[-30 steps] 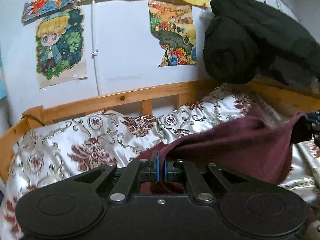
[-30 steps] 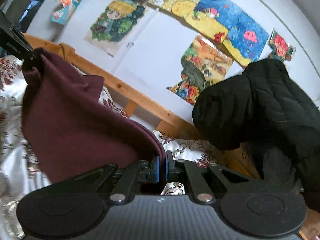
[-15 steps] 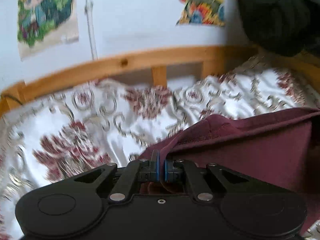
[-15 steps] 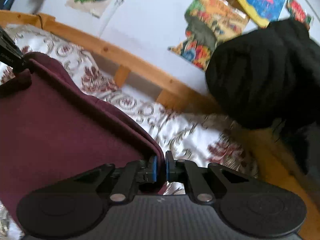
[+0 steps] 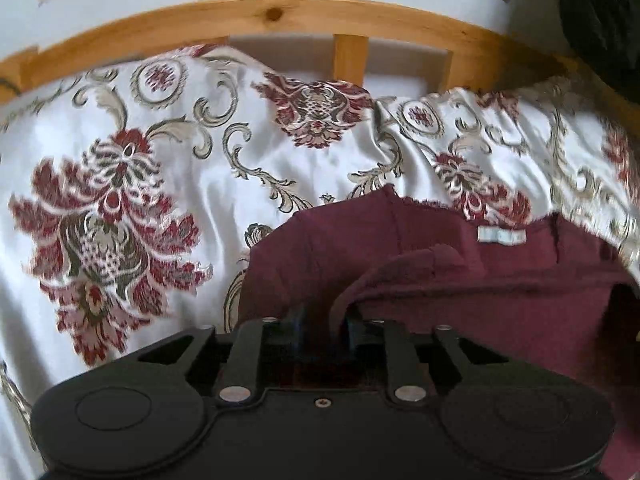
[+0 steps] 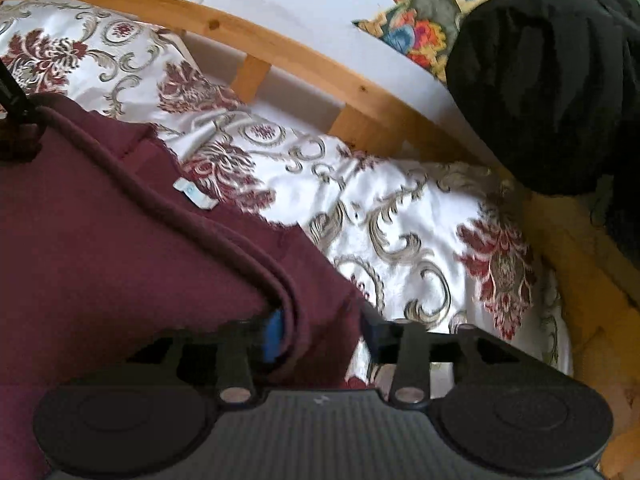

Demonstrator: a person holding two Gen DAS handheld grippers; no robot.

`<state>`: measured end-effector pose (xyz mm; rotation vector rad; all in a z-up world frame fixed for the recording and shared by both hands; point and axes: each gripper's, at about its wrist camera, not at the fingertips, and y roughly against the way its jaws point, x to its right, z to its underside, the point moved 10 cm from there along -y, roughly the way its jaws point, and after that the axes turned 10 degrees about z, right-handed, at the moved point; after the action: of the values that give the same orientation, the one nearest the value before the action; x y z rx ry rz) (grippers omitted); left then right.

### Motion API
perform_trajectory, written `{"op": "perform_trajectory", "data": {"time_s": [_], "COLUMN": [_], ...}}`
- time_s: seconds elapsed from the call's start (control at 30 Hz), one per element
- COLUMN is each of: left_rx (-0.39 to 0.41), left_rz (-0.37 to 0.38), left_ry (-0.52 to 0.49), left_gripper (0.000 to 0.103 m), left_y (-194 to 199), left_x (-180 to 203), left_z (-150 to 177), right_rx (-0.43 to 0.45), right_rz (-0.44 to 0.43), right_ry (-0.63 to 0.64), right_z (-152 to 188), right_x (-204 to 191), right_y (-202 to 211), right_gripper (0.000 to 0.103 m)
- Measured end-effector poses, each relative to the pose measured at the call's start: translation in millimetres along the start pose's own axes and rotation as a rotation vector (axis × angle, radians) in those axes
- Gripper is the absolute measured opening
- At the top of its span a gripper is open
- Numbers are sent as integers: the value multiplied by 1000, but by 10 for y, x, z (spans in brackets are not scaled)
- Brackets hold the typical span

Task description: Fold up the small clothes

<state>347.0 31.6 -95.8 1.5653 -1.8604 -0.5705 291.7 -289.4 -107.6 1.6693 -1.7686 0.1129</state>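
A maroon garment (image 5: 460,280) lies on the patterned bedspread (image 5: 200,168), with a small white label (image 5: 501,235) near its far edge. A folded maroon edge runs between the jaws of my left gripper (image 5: 323,322), which stand slightly apart. In the right wrist view the garment (image 6: 100,248) fills the left side, its rolled hem stretching toward the other gripper at the far left. My right gripper (image 6: 320,334) has its jaws parted wide, with the hem draped beside the left blue pad (image 6: 274,334).
A wooden bed rail (image 5: 280,16) runs along the back by the white wall. A black padded jacket (image 6: 560,80) hangs at the right. Colourful drawings (image 6: 420,32) hang on the wall.
Both grippers have lowered the garment onto the bedspread and tilted down. Both pairs of jaws, shut on the fabric before, have opened; the right ones wider.
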Motion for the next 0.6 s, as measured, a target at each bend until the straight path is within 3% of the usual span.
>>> {"op": "perform_trajectory", "data": {"time_s": [0.03,0.07,0.1,0.13,0.17,0.23,0.4,0.6], "left_rx": [2,2,2,4,10,31,48,-45], "left_rz": [0,-5,-12,-22,-31,-47,-88,-69], "left_ry": [15,30,41,49,52,52,57,44], "left_gripper": [36,42,55,66,70,82,101,101], "left_y": [18,39,56,82,111,186,275,210], "left_x": [-9,-24,-39,-52,-60,-75,-134,-103], "left_z": [-3,1,2,3,2,-13,-12,137], "right_rx": [-7,-12,-16,-16,-17,-28,-47,-112], "right_rz": [1,1,0,-2,-4,-10,-59,-65], "right_ry": [-20,-39,-62,-81,-98,-115,-139,-93], "right_z": [5,5,4,4,5,14,46,194], "right_x": [26,52,81,102,120,147,118,3], "right_y": [8,19,29,45,60,76,96,19], "right_gripper": [66,80,93,97,100,102,103,103]}}
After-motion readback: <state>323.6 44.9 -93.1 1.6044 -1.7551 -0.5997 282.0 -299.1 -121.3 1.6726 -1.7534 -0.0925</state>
